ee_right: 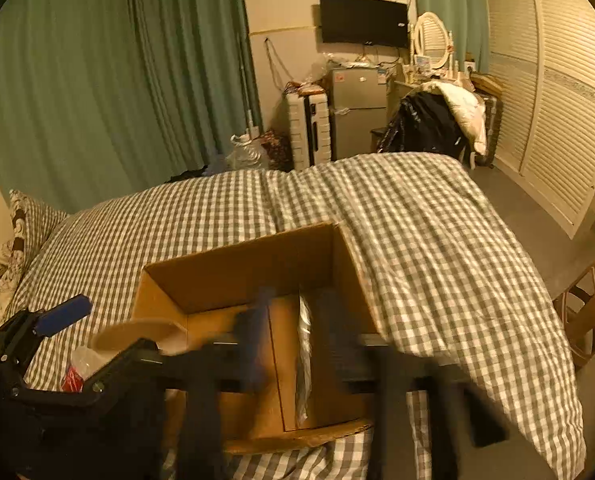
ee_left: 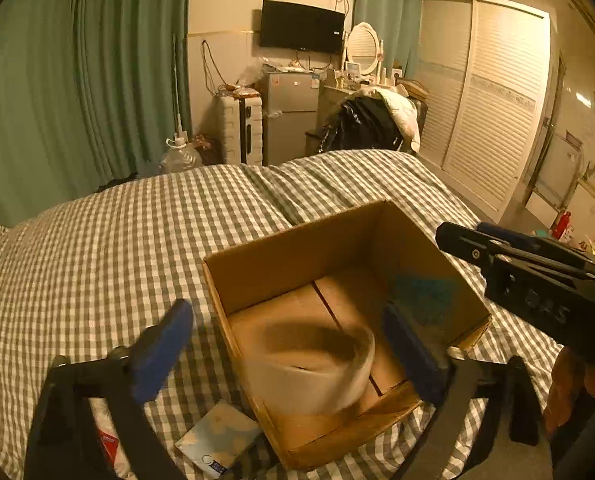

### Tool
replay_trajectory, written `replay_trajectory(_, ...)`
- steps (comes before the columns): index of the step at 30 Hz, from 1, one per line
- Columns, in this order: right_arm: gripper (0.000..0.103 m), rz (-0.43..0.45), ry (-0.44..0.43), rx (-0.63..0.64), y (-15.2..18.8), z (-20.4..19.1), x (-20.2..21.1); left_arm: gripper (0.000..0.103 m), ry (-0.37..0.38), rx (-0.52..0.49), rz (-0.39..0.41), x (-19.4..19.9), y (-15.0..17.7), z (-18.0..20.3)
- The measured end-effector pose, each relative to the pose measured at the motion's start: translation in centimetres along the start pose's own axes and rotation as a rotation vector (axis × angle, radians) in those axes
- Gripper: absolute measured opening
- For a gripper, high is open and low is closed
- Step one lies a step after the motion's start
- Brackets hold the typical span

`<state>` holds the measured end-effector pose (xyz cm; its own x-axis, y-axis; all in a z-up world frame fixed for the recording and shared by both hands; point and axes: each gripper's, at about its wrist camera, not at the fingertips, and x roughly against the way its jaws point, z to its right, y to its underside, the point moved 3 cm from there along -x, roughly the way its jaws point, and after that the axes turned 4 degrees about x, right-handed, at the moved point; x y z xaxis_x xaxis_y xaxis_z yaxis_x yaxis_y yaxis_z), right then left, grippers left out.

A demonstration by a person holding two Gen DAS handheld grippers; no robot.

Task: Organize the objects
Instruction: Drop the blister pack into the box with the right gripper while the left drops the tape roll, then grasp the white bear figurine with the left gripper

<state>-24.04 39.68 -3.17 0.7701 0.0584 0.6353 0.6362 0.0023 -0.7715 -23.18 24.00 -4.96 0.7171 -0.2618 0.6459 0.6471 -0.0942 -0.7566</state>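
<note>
A brown open cardboard box (ee_left: 297, 248) sits on the grey-and-white checked bedspread (ee_left: 117, 240). A pale whitish tape roll (ee_left: 313, 364) blurs inside. The gripper pads (ee_left: 161, 348) are blue; green curtains (ee_left: 77, 80) hang behind.

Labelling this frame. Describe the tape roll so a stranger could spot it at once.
Find the checked bed, then the open cardboard box on it. The tape roll is at the box's near-left corner, motion-blurred: a wide pale ring with a brown core, the only round thing there, unlike the flat booklet outside.
</note>
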Motion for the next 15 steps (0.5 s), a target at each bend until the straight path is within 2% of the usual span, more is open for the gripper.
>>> replay_trajectory(7,0.063,0.08,0.04,0.017,-1.8,-0.7,5.9,0.101,-0.047,0.002,0.066,5.6,-1.4,-1.9)
replay_trajectory(11,0.07,0.127,0.029,0.048,-2.8,-2.6,10.2,0.101,-0.066,0.033,0.104,10.5,-1.8,-4.3)
replay_trajectory(15,0.078,0.175,0.002,0.088,-3.3,-5.8,14.4,0.103,-0.129,0.062,0.164,15.5,-1.7,-7.3)
